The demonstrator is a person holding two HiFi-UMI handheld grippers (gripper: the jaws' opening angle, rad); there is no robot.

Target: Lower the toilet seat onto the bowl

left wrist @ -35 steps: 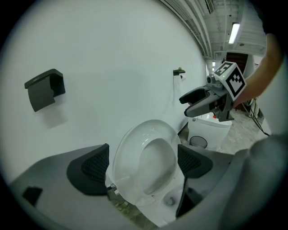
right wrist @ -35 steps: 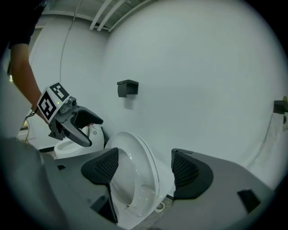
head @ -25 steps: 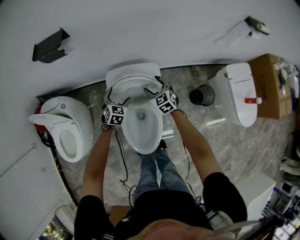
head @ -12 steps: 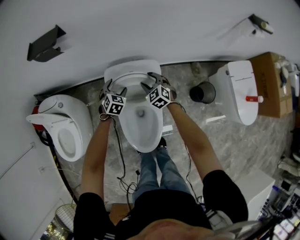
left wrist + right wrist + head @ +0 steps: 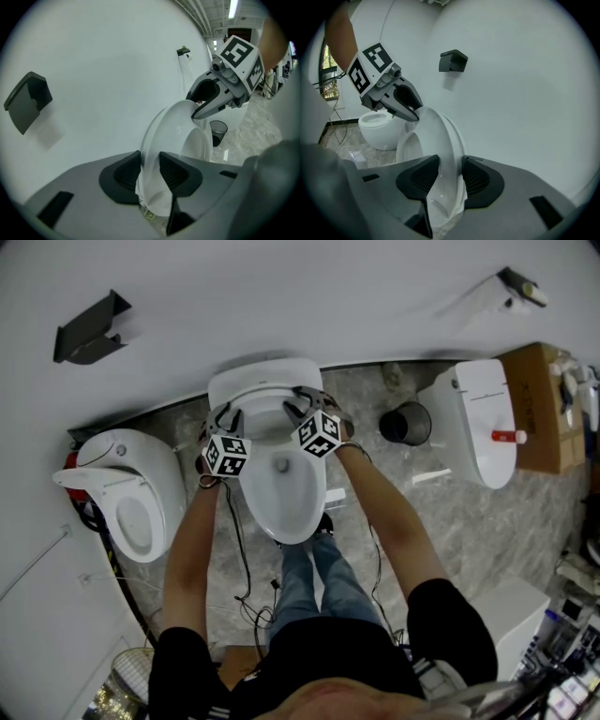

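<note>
The left gripper (image 5: pixel 149 169) and right gripper (image 5: pixel 451 174), jaws just closing, each pinched the raised toilet seat (image 5: pixel 169 124). Its rim stood between both jaw pairs.

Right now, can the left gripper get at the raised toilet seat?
Seemingly yes: the left gripper has just been closing its jaws, which already pinch the upright toilet seat at its rim; nothing intervenes.

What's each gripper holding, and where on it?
The raised toilet seat, by its rim: left gripper clamps the left edge, right gripper the right edge. Their jaws have just been closing onto it.
</note>
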